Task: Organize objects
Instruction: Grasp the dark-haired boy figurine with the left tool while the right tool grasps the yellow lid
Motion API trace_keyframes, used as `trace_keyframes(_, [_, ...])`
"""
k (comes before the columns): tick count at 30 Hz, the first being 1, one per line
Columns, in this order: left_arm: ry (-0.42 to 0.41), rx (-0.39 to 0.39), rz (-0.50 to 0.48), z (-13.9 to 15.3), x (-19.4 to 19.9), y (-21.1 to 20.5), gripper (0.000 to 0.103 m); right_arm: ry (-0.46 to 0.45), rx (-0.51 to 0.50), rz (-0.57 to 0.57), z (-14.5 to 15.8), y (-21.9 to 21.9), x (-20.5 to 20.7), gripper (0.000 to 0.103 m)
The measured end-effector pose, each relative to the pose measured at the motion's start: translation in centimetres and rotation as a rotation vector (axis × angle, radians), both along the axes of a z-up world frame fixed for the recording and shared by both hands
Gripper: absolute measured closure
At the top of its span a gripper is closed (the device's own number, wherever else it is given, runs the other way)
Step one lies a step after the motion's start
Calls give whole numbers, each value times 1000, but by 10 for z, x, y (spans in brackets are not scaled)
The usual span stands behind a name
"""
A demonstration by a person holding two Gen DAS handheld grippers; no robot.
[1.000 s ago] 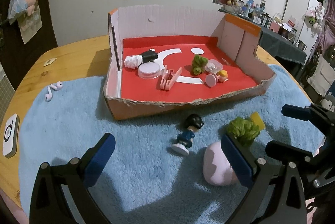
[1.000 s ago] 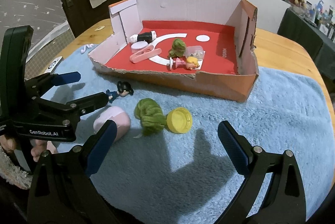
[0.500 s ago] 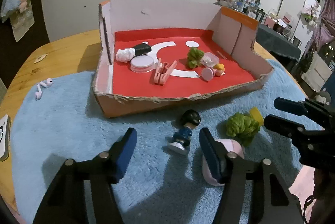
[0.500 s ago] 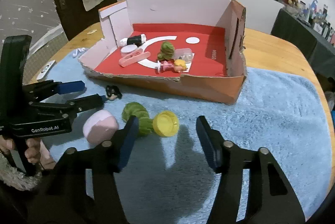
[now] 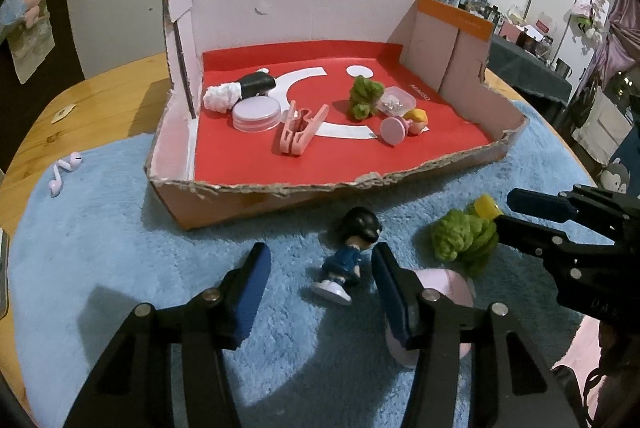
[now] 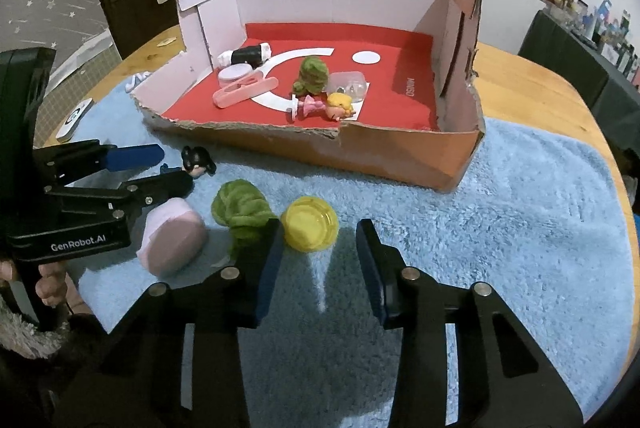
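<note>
"GenRobot.AI" is printed on the left gripper point(image 6: 136, 168), "MINISO" on the red floor of the cardboard box point(image 5: 256, 194). On the blue rug point(image 6: 520, 228) lie a dark-haired figurine point(image 5: 348, 256), pink pod point(image 6: 172, 242), green plush point(image 6: 240, 212) and yellow cap point(image 6: 310, 228). The box holds a pink clip point(image 5: 298, 132), a lid and toys. Left gripper closing beside the figurine, right gripper point(image 6: 320, 268) closing, both gripping nothing

Dim indoor light, probably overhead; soft shadows on blue rug point(image 5: 100, 248); fisheye bends, darkens corners; slightly soft.
</note>
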State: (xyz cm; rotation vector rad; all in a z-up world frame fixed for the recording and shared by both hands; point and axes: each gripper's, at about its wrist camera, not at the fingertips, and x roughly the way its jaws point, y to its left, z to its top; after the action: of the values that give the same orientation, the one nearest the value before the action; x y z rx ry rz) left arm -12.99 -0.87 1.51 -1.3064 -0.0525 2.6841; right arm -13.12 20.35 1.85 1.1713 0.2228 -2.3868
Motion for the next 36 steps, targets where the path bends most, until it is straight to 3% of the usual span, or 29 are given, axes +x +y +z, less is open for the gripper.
trace_keyframes(10, [12, -34, -15, -1, -3, 4, 55, -33, -3, 4, -10, -4, -13, 70])
trace_keyframes(15, [23, -48, -8, -1, -5, 4, 65, -29, -2, 7, -10, -6, -16, 70])
trace_keyframes(18, [24, -36, -13, -1, -5, 4, 78, -23, 4, 7, -10, -8, -18, 73])
trace_keyframes(36, [31, -2, -12, 5, 15, 2, 79, -2, -36, 24, 3, -8, 3, 73])
